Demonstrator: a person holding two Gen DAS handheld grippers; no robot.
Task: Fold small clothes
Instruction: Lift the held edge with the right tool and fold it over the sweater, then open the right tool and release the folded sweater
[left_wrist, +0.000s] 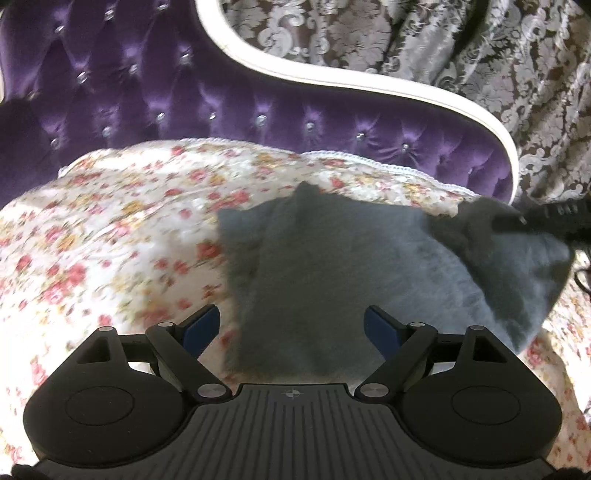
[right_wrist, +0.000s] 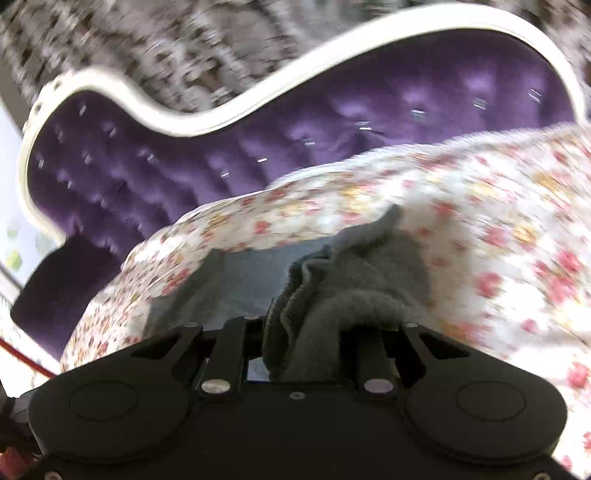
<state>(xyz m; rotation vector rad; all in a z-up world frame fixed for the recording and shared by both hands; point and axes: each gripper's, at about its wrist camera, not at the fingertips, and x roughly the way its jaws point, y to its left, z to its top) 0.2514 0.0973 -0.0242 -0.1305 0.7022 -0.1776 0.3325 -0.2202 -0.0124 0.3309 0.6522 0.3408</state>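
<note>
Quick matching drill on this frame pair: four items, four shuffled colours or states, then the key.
Items
1. left gripper
2. right gripper
3. bedspread
4. headboard

States
A. purple, tufted, white frame
B. white with red and yellow flowers
C. clamped on bunched grey garment
D. jaws wide apart, nothing pinched, over the garment

Pairs: 1-D, 2-C, 3-B, 4-A
</note>
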